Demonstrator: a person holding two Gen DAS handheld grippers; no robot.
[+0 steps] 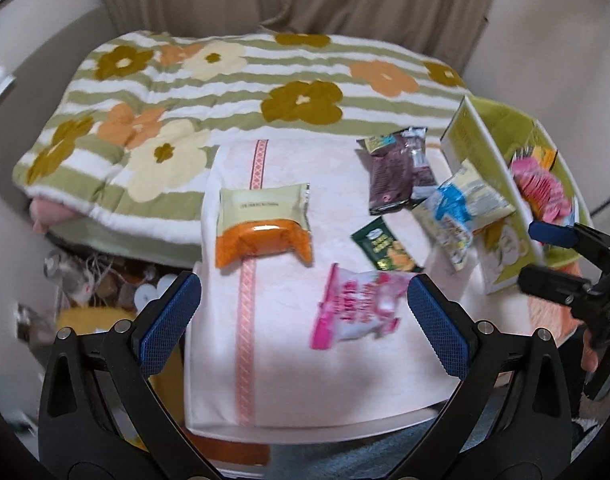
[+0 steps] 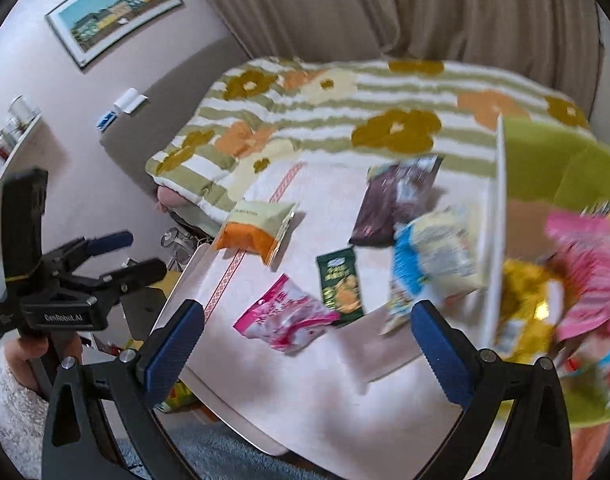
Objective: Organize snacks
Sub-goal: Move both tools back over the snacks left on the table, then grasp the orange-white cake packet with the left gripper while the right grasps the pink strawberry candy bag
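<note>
Going left to right in the left wrist view. The orange pack [image 1: 261, 224] sits left of centre on the white towel [image 1: 289, 380], right on the pink stripe. It looks puffy and light, probably a crinkly film pouch, so I'd pinch it across the short sides or by the crimped top edge, gently, since whatever's inside could crush.

Lower middle is the pink bag [image 1: 359, 306], flat, floppy and glossy. It'll likely slip if you grab the belly, so go for a sealed edge. Just right of it is a small green packet [image 1: 387, 248], thin and stiff-ish, lying flat, so it needs an edge grab too. Above that is the dark brown bag [image 1: 401, 174], bigger and soft.

The blue and white bag [image 1: 461, 212] is leaning against the wall of the green box [image 1: 489, 152] at the right of the frame, and the box already has pink and yellow packs inside. Everything here looks featherweight.

Pose-wise, the left gripper [image 1: 303, 320] hovers low over the near end of the towel with its jaws spread wide and nothing between them, the pink bag sitting just ahead between the pads. The right gripper [image 2: 307, 338] is likewise wide open and empty, angled toward the box side, with the blue and white bag just ahead of its right pad. A hand [image 2: 37, 354] in a lacy white sleeve shows at lower left in the right wrist view, holding the left tool.
</note>
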